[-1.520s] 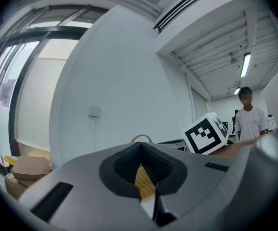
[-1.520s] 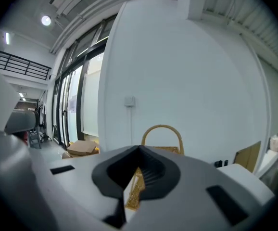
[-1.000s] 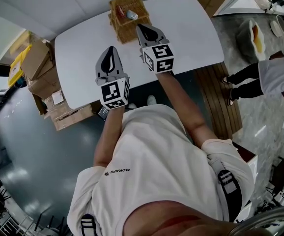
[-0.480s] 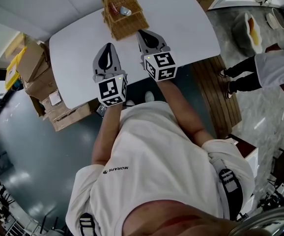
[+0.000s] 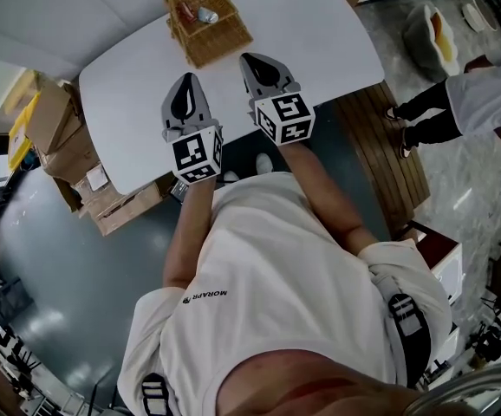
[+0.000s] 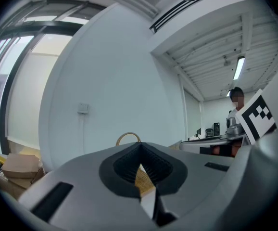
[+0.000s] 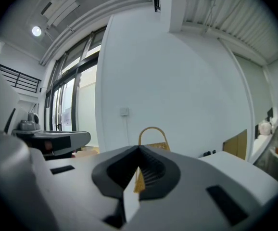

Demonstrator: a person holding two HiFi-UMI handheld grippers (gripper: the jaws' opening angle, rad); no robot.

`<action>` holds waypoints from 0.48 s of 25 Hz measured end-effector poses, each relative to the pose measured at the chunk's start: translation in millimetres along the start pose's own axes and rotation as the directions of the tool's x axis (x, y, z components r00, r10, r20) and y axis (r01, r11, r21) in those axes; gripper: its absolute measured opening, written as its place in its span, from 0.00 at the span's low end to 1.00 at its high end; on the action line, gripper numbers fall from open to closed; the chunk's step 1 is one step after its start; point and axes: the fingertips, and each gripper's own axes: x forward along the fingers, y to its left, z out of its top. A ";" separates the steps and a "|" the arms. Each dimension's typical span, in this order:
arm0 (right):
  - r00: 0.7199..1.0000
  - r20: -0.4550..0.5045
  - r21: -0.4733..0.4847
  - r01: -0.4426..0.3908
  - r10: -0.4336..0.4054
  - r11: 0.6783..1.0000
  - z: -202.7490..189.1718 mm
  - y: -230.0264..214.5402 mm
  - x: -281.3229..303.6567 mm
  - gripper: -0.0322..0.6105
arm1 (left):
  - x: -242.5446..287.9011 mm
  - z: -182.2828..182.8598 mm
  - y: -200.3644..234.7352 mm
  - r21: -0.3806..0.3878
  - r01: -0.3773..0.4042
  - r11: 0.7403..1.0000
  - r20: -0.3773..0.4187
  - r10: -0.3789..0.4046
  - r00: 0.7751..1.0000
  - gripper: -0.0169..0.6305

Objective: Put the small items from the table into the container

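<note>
A wicker basket (image 5: 220, 37) with a hoop handle stands at the far end of the white table (image 5: 320, 42); a silvery item (image 5: 205, 14) and a red item (image 5: 184, 9) lie in it. My left gripper (image 5: 187, 80) is over the table's near side, short of the basket, shut and empty. My right gripper (image 5: 250, 58) is beside it, closer to the basket, shut with nothing in it. Both gripper views look level at the basket's handle, over the shut left gripper (image 6: 140, 146) toward the basket (image 6: 128, 137) and over the shut right gripper (image 7: 139, 150) toward the basket (image 7: 152, 134).
Cardboard boxes (image 5: 60, 137) are stacked on the floor left of the table. A person (image 5: 484, 102) stands at the right on the stone floor, past a wooden strip (image 5: 380, 146). A white wall (image 7: 177, 81) rises behind the basket.
My right gripper has drawn back from the basket toward the table's near side. The left gripper has stayed about where it was. Both stay shut.
</note>
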 end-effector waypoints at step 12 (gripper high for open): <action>0.983 -0.176 0.029 0.048 -0.042 0.998 -83.0 -30.4 -25.5 0.07 | 6.3 -23.2 -35.2 0.000 0.083 0.997 -0.059 -0.083 0.995 0.03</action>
